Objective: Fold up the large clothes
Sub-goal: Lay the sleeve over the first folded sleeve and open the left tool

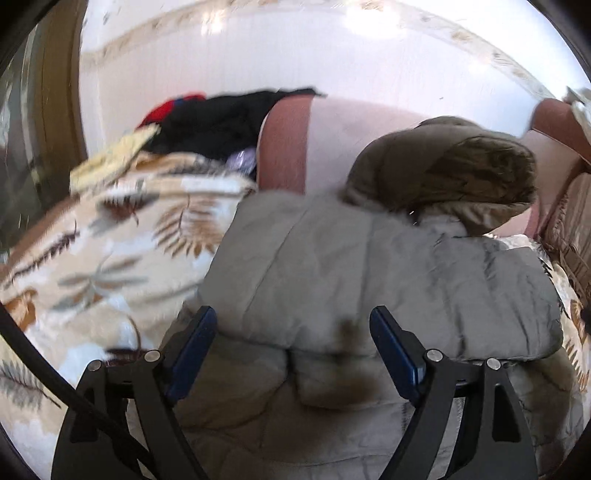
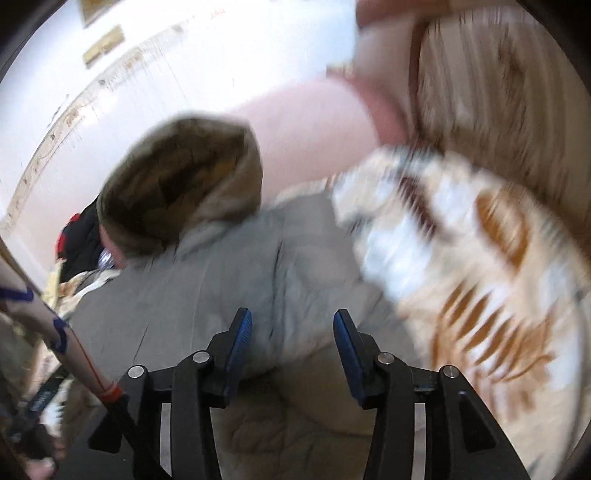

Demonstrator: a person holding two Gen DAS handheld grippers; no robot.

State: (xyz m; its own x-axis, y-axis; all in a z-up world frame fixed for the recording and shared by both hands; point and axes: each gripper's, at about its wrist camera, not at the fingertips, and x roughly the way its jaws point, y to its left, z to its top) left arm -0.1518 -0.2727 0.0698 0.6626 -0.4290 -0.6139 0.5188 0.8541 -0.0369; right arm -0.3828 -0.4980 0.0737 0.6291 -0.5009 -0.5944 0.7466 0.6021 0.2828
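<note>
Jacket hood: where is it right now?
The olive-brown hood lies at the far end of the grey quilted jacket, upper right in the left wrist view and upper left in the right wrist view, on the leaf-print bedspread.

Home, prob. a bedroom or living rm. Soft surface w/ leaf-print blanket [image 1: 110,236] spread over it, padded pinkish headboard or sofa back [image 1: 284,144] at 12 o'clock. Pile of loose clothes [image 1: 214,125] at 10 o'clock, black and red. Pale wall w/ ornamental border strip [image 1: 155,26] up top. Hooded grey jacket [image 1: 369,266] lies on the blanket, centre.
</note>
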